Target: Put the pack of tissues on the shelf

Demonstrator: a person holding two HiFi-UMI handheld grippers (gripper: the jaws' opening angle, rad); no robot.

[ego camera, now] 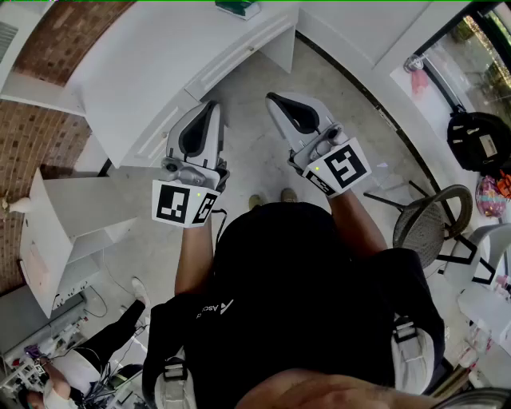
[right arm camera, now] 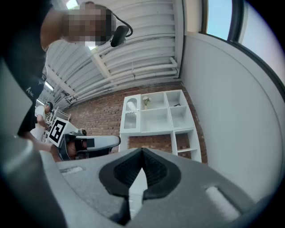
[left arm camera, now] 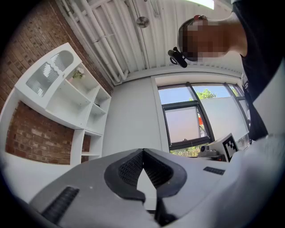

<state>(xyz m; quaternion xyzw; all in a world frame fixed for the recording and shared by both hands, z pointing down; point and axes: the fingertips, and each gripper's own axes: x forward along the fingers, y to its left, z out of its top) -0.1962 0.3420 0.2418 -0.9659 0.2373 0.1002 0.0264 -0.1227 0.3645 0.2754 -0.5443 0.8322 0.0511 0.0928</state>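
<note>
Your left gripper (left arm camera: 143, 152) has its jaws pressed together with nothing between the pads. Your right gripper (right arm camera: 142, 151) is the same: closed tip to tip and empty. You hold both side by side in front of your chest, tilted upward, with their tips near the edge of the white counter (ego camera: 144, 72). That looks like a neutral carrying posture, since neither gripper is aimed at anything to pick up.

The pack of tissues is in neither gripper. A small green-and-white thing (ego camera: 237, 8) lies on the far part of the counter, well beyond both tips. It may be the pack, but it's too small to be sure.

The white shelf (right arm camera: 156, 118) stands beside the counter against the brick wall (right arm camera: 102, 113), most of its compartments bare. As I read it, the task hasn't begun: you'd need to spread one pair of jaws before reaching across the counter.
</note>
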